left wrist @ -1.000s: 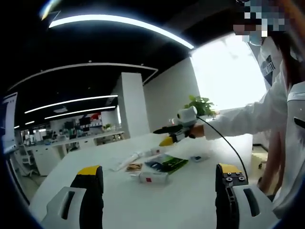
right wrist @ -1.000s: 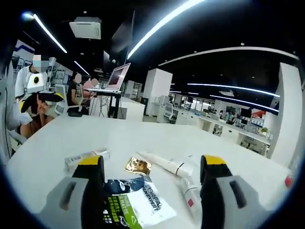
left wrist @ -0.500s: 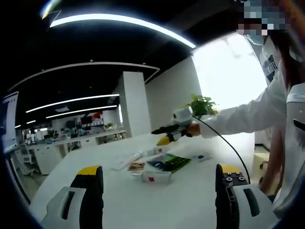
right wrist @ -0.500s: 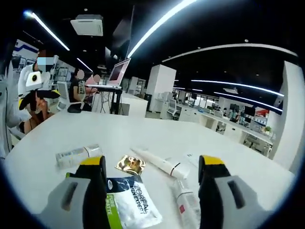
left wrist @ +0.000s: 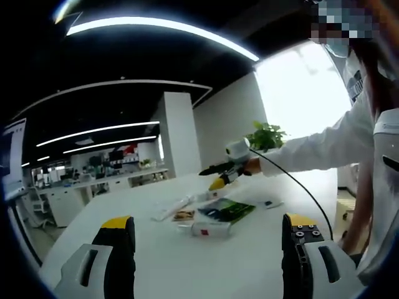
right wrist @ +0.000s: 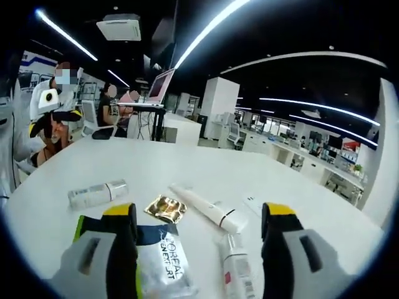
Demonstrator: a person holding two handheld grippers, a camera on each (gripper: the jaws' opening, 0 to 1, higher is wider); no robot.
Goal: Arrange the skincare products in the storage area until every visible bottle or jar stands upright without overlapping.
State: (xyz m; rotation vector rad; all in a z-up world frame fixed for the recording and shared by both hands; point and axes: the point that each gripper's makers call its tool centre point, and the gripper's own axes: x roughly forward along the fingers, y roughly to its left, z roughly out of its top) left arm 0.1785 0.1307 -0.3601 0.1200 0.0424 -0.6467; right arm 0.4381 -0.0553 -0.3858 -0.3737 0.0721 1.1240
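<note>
On my right gripper view, a long white tube [right wrist: 206, 207] lies flat mid-desk [right wrist: 187, 171], beside a gold sachet [right wrist: 165, 208], a green-edged pouch [right wrist: 156, 255] and two smaller tubes [right wrist: 96, 194]. My right gripper [right wrist: 199, 243] hangs above them, jaws spread, empty. My left gripper [left wrist: 209, 249] is likewise released, near the desk's edge.

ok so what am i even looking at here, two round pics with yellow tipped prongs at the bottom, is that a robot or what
No robot: a person holds a two-pronged grabbing tool in each hand, and a fisheye camera rides on each. The prongs at the bottom are that tool's own jaws. The left gripper view shows the open, empty left tool, and the right tool hanging above the products. The right gripper view looks down past the open right tool, also empty. On the white table lie a long white tube, a short tube, a gold sachet, a green-edged packet and another tube.
</note>
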